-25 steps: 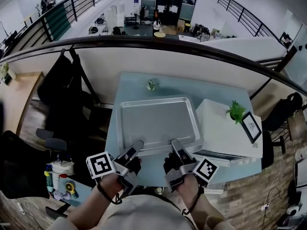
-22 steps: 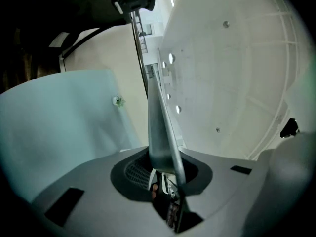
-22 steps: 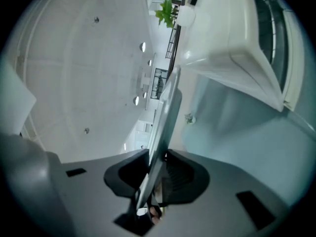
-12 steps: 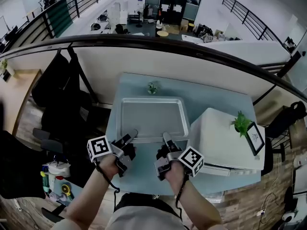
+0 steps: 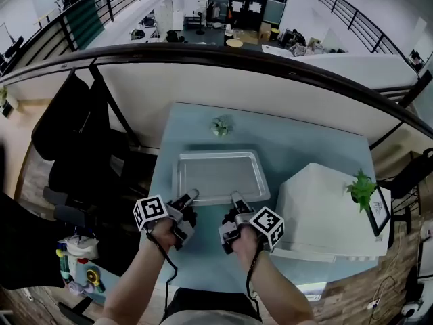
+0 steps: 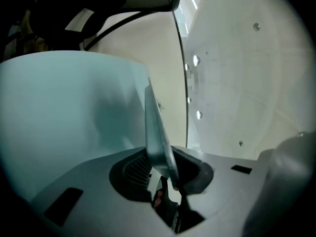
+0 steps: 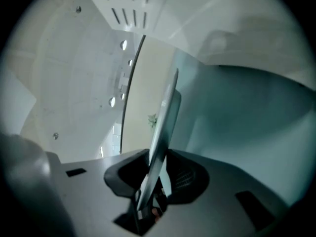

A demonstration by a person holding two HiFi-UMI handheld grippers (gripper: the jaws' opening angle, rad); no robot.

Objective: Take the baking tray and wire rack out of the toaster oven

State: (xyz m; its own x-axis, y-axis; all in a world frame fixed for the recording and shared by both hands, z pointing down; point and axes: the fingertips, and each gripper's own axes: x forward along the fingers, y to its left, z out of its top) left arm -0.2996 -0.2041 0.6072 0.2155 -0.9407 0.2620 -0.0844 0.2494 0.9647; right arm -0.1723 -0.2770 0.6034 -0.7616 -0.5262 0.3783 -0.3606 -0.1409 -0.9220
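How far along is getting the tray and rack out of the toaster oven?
Done: the baking tray is out of the toaster oven. In hand: left tongs and right tongs grip its near rim over the table, the left's jaws having just opened slightly. Left: set it down, then fetch the wire rack, seen in no view.

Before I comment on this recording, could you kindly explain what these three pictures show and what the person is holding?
No robot here: a person holds a two-jaw gripper in each hand. The head view looks down from a camera on the person's head; the two gripper views come from cameras riding on the grippers, looking along their jaws. The left gripper and right gripper each pinch the near rim of a metal baking tray over the light blue table; whether it rests there I cannot tell. Beside it stands a white toaster oven with a small potted plant on top.
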